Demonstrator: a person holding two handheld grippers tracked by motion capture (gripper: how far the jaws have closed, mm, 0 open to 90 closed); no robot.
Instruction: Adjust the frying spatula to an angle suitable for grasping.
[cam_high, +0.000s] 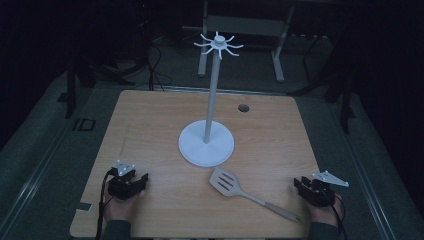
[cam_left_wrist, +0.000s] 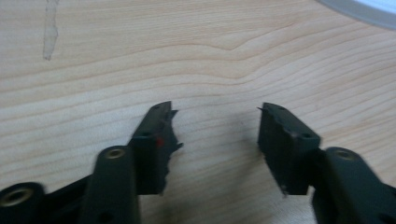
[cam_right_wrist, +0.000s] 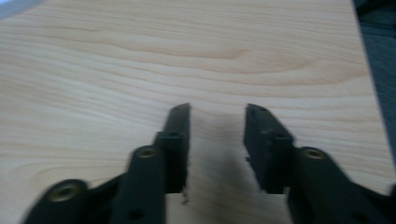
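A slotted spatula (cam_high: 239, 189) with a pale handle lies on the wooden table (cam_high: 150, 125) near the front edge, right of centre. Behind it stands a white rack (cam_high: 206, 143): a round base, a tall pole and several hooked arms at the top. My left gripper (cam_high: 142, 180) rests at the front left, held in a hand. Its jaws stand apart over bare wood in the left gripper view (cam_left_wrist: 215, 109). My right gripper (cam_high: 299, 183) rests at the front right, beside the spatula's handle end. Its jaws are open with nothing between them (cam_right_wrist: 217, 108).
A small dark round hole (cam_high: 243, 108) sits in the table's far right part. The rack's base rim (cam_left_wrist: 359, 11) shows at the top right of the left gripper view. Beyond the table are grey floor, cables and metal frame legs (cam_high: 278, 55).
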